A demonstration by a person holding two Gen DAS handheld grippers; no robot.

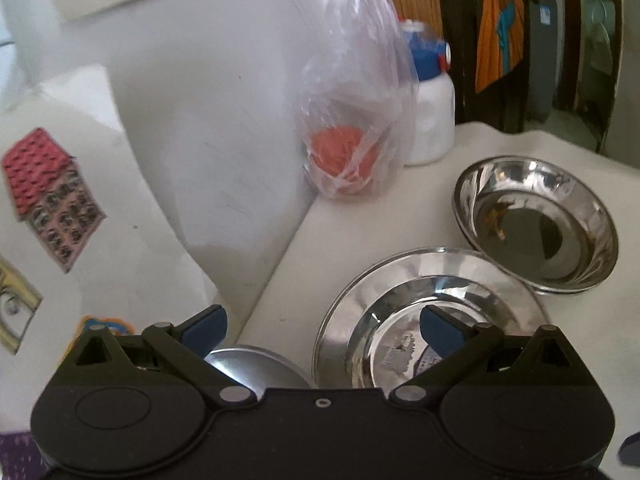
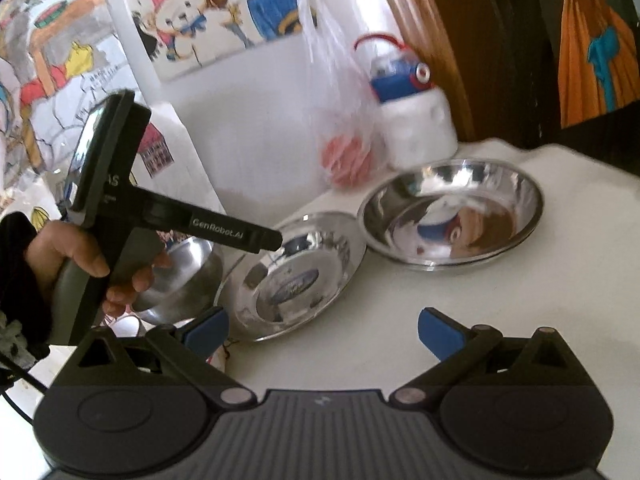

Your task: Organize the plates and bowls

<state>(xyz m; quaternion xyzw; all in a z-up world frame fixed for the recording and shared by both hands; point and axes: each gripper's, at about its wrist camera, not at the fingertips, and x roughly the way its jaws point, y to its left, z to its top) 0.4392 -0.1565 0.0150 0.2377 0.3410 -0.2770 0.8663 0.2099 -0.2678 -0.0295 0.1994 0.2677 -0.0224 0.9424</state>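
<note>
A steel plate [image 1: 404,280] lies on the white table [image 1: 288,264]; it also shows in the right wrist view [image 2: 296,276]. A wide steel bowl [image 1: 536,224] sits just behind it to the right, also in the right wrist view [image 2: 452,212]. A smaller steel bowl [image 1: 256,364] lies at the near left, also in the right wrist view [image 2: 188,272]. My left gripper [image 1: 322,330] is open and empty, hovering over the plate's near edge. My right gripper [image 2: 322,330] is open and empty above bare table [image 2: 460,292], in front of the plate. The left gripper's body [image 2: 120,200] shows there in a hand.
A clear plastic bag with an orange-red item [image 1: 344,152] and a white jug with a blue lid [image 1: 430,92] stand at the back against the wall. A white box with cartoon stickers [image 1: 80,184] stands left. A dark wooden door frame [image 1: 472,40] rises behind.
</note>
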